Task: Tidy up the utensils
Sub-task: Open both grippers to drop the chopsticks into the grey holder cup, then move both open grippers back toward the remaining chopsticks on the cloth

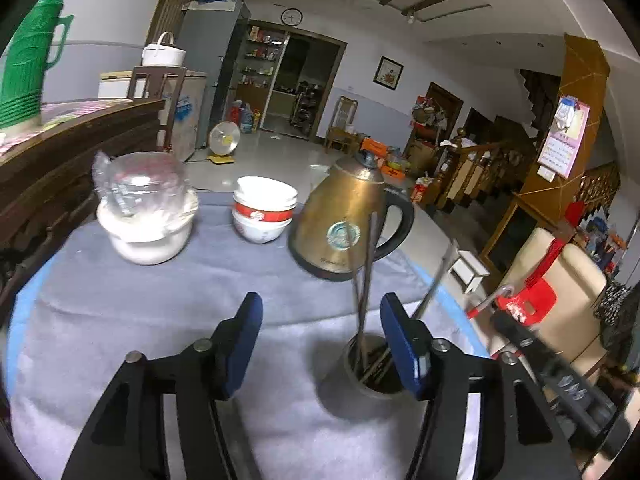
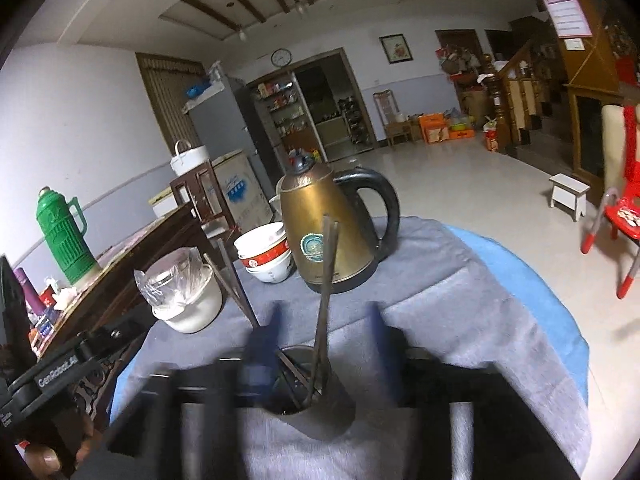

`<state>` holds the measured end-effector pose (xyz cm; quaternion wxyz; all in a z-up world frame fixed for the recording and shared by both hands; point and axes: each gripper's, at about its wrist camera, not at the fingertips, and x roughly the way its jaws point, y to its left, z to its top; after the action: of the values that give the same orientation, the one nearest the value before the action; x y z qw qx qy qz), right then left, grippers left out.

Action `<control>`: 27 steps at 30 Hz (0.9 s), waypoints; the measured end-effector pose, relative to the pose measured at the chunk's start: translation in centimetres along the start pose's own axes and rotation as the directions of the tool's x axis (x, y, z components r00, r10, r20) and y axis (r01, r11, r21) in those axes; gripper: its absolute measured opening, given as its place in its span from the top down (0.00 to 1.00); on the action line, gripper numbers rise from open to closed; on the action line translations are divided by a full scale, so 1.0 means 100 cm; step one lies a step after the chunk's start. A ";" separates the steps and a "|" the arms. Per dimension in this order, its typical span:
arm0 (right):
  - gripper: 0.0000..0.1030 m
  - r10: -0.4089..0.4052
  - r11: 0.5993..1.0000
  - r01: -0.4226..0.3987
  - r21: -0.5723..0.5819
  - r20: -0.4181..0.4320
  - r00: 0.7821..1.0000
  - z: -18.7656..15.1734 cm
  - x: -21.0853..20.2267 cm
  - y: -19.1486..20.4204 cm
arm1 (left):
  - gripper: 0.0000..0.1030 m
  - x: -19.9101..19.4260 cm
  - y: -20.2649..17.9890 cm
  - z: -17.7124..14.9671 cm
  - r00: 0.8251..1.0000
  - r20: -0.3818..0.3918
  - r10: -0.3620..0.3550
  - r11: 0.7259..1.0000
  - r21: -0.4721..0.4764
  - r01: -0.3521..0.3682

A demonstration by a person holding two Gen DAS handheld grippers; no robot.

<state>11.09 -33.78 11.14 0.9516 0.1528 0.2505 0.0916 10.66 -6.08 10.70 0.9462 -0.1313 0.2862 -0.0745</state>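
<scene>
A grey metal holder cup [image 1: 372,368] stands on the grey cloth with several dark chopsticks [image 1: 362,280] upright in it. My left gripper [image 1: 320,344] is open and empty, with the cup just inside its right blue finger [image 1: 404,344]. In the right wrist view the cup [image 2: 316,392] with its chopsticks [image 2: 324,292] sits between the blurred blue fingers [image 2: 260,356] of my right gripper [image 2: 320,344], which is open and holds nothing. The left gripper's black body [image 2: 60,364] shows at the lower left.
A brass-coloured kettle [image 1: 348,220] with a black handle stands behind the cup. Stacked white and red bowls [image 1: 264,208] and a white pot under plastic wrap [image 1: 146,208] stand to its left. A green thermos [image 1: 28,64] is on the wooden sideboard. The table edge drops off at right.
</scene>
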 end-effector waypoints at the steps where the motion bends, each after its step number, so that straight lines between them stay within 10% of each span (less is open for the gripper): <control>1: 0.31 -0.001 1.000 0.001 -0.001 0.005 1.000 -0.003 -0.005 0.001 | 0.37 -0.003 0.002 -0.003 1.000 -0.003 0.010 1.000 0.002 -0.010; 16: 0.31 0.005 0.998 -0.020 -0.064 -0.230 0.973 -0.106 -0.012 0.025 | 0.31 -0.008 0.046 -0.083 0.970 -0.204 0.131 0.991 0.020 -0.130; 27: 0.31 -0.072 0.980 0.018 -0.196 -0.272 0.959 -0.152 0.004 0.034 | 0.30 -0.019 0.106 -0.129 0.936 -0.207 0.283 0.957 -0.004 -0.290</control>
<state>3.44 -26.83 -0.46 0.9190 0.0404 0.3751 0.1142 2.56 1.84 -1.74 0.9101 -0.0959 0.3993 0.0561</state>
